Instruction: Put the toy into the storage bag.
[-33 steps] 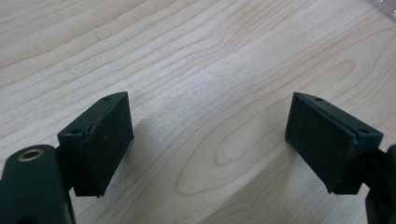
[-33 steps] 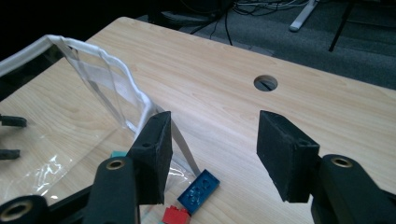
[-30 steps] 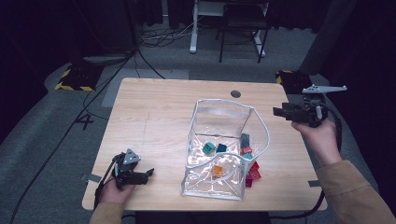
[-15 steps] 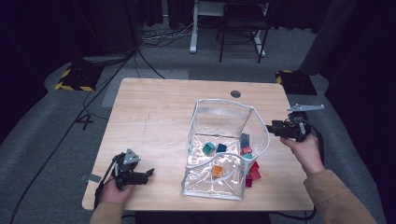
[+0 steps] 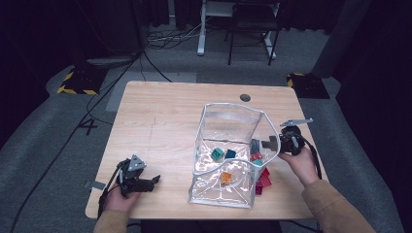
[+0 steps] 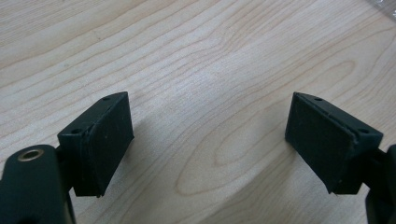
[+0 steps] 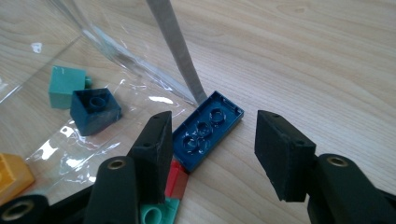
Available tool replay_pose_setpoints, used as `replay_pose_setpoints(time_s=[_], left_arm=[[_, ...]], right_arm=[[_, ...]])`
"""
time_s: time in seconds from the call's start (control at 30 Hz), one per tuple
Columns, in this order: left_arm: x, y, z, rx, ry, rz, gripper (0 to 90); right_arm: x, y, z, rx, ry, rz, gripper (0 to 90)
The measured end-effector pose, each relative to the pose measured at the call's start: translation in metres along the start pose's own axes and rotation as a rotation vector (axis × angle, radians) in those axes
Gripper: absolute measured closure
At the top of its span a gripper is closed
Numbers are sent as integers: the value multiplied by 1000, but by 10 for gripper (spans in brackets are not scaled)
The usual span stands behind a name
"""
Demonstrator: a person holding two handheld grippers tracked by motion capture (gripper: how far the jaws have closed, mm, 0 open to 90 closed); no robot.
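Observation:
A clear plastic bag with a grey zip rim stands open on the wooden table. Inside it lie a teal brick, a dark blue brick and an orange brick. My right gripper is open, low beside the bag's right wall. A flat dark blue brick lies studs-down on the table just beyond my right gripper, close to the left of its fingers, not gripped. My left gripper rests open near the front left edge, and between the jaws of my left gripper is bare wood.
Red and teal bricks lie in a small heap outside the bag's right side, near the front. A red brick and a teal one sit under my right gripper's left jaw. A cable hole marks the table's far side.
My right hand has come down from above the table's right edge to the bag's right side, just over the flat dark blue brick. The left hand has stayed put.

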State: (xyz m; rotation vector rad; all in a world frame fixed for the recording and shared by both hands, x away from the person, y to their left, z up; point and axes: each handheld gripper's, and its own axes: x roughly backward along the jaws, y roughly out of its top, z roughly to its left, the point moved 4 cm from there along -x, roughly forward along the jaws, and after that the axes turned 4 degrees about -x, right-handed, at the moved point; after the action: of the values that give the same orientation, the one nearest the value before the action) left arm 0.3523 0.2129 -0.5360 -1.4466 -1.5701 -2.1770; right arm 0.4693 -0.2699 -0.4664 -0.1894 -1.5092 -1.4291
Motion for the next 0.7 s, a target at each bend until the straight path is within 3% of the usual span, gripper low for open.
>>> replay_pose_setpoints(time_s=[0.4,0.7], left_arm=[[0,0,0,5,3,-1,154],[0,0,0,5,3,-1,154]], right_arm=[[-38,-7,2,-10,10,55,476],[-42,-16,-12,-18,-55,103,491]])
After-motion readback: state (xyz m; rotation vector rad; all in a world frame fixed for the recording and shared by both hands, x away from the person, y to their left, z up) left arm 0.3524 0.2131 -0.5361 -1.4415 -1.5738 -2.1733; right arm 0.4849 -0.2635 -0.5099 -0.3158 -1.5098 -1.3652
